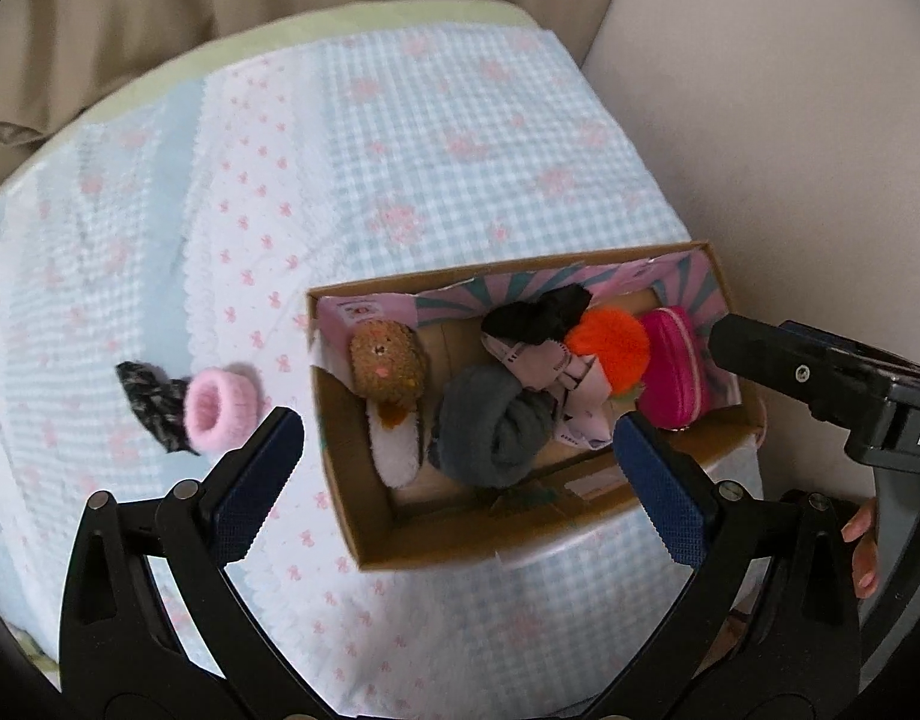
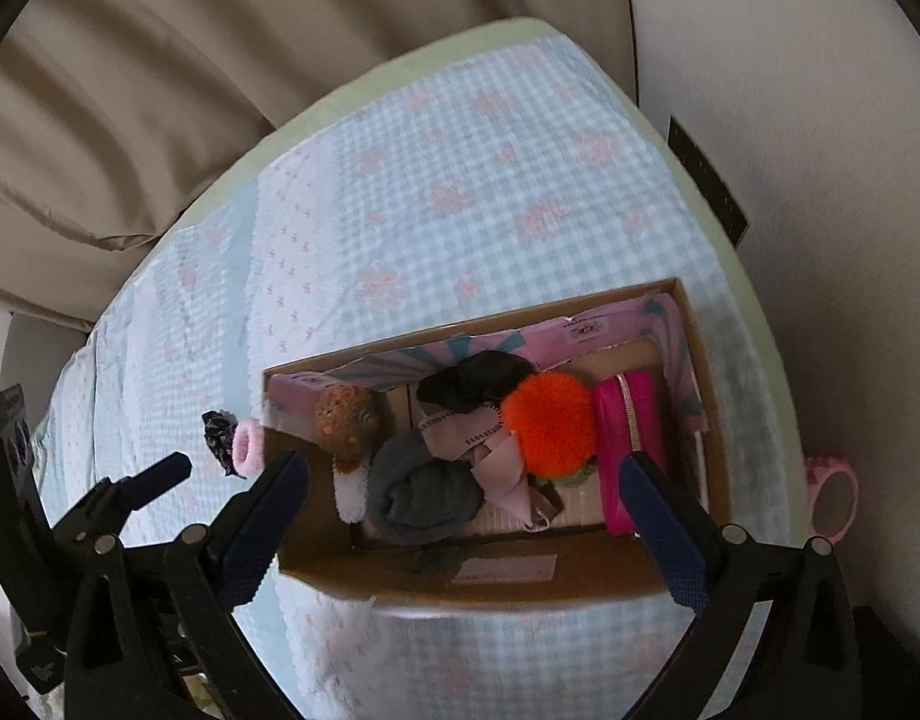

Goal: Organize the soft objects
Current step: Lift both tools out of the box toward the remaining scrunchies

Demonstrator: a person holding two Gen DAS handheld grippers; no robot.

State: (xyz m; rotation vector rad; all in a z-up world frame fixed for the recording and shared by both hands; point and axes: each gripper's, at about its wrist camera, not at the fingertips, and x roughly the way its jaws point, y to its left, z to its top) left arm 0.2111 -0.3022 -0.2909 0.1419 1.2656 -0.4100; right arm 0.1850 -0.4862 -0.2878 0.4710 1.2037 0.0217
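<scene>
**Soft things boxed, two left on the cloth**

On the gingham cloth (image 1: 435, 138), far left, a dark scrunchie (image 1: 150, 405) lies touching a pink scrunchie (image 1: 219, 411); both sit outside the box (image 1: 460, 540), just beside its left wall. The left tool (image 1: 453, 474) hangs above them and the box, released, with its blue pads spread wide and nothing between them: one pad is near the pink scrunchie, the other over the box's near wall.

Inside the box, from left to right: a brown plush (image 1: 387, 369) with a small face, resting on a white fuzzy piece (image 1: 396, 447); a rolled grey sock (image 1: 496, 426); a pale pink fabric band (image 1: 559, 384) printed with small dark marks too fine to read; a black scrunchie (image 1: 538, 315) against the far wall; an orange pom-pom (image 1: 610, 351); and a magenta zip pouch (image 1: 673, 366) at the right end. The box's inner flaps show pink and teal rays. A pale label on the near inner wall is blurred and unreadable.

At right in the left wrist view, the right tool (image 2: 466, 504) comes in from the edge, one tip near the pouch; the letters "DA" show on its body, the rest cut off. In its own view it is also released, pads wide apart over the box, holding nothing. A pink ring-shaped item (image 2: 835, 501) lies right of the box, off the cloth's edge.
</scene>
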